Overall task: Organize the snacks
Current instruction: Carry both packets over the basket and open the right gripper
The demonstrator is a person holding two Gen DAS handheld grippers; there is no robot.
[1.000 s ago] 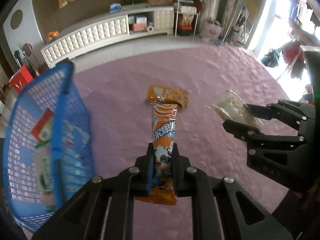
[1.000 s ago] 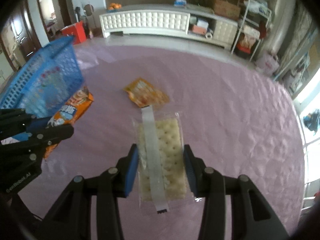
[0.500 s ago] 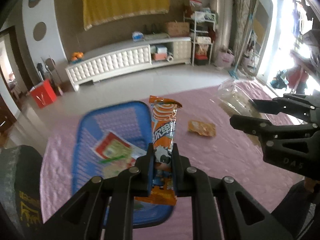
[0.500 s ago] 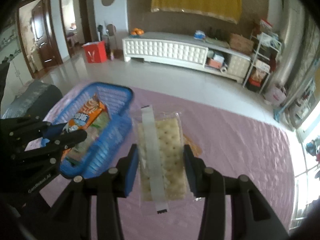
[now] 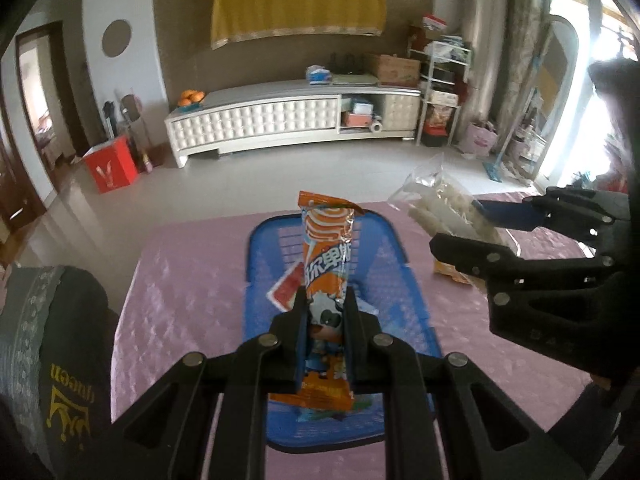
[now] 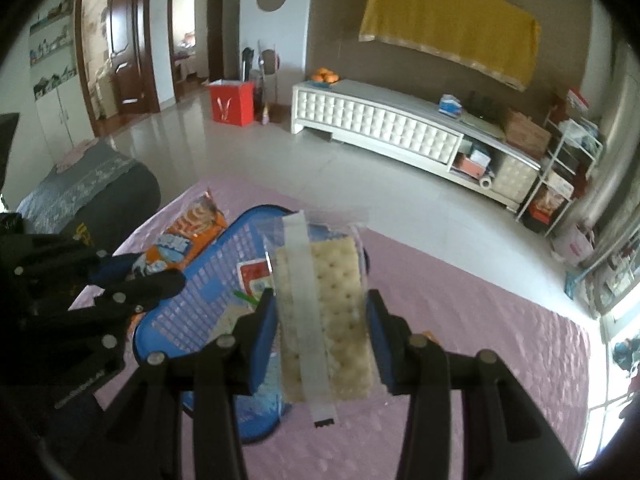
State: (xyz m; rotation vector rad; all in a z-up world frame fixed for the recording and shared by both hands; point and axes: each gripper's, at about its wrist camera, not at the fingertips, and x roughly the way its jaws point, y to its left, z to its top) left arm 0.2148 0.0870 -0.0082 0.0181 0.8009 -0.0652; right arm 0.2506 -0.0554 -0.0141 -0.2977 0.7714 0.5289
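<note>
Dark bundle with gold lettering [image 5: 60, 344] lies at the far left edge of the pink tabletop [image 5: 184, 292], well clear of the work.

Left gripper [image 5: 325, 312]: clenched hard on the lower part of an orange wafer pack [image 5: 326, 256]. Pack stands upright out of the jaws, tail hanging below them. Gripper points down at a slant, directly above the blue basket [image 5: 396, 256]. Judgement: held by the bottom so the pack can drop lengthwise into the basket once the jaws let go.

Basket sits on the tabletop near its far edge, already holding a red-and-white packet [image 5: 286, 290] and some paler ones that are too blurred to identify. Floor space inside looks sufficient; the red packet lies right under the wafer pack, so the new one would likely land on top of it.

Right gripper [image 6: 322, 328]: partly closed, grasping a clear cracker pack [image 6: 332, 312] across its width, white seal strip facing the camera. It hangs over the basket's right rim, beside the left gripper. Judgement: both snacks are staged for drop-off together; the two grippers are near each other, so they could crowd one another over the one opening.

A small orange packet [image 5: 450, 274] lies on the tabletop just right of the basket, largely hidden behind the right gripper; not yet sorted.

Background: white cabinet [image 5: 280, 120], red box [image 5: 112, 164]; neither interferes.
</note>
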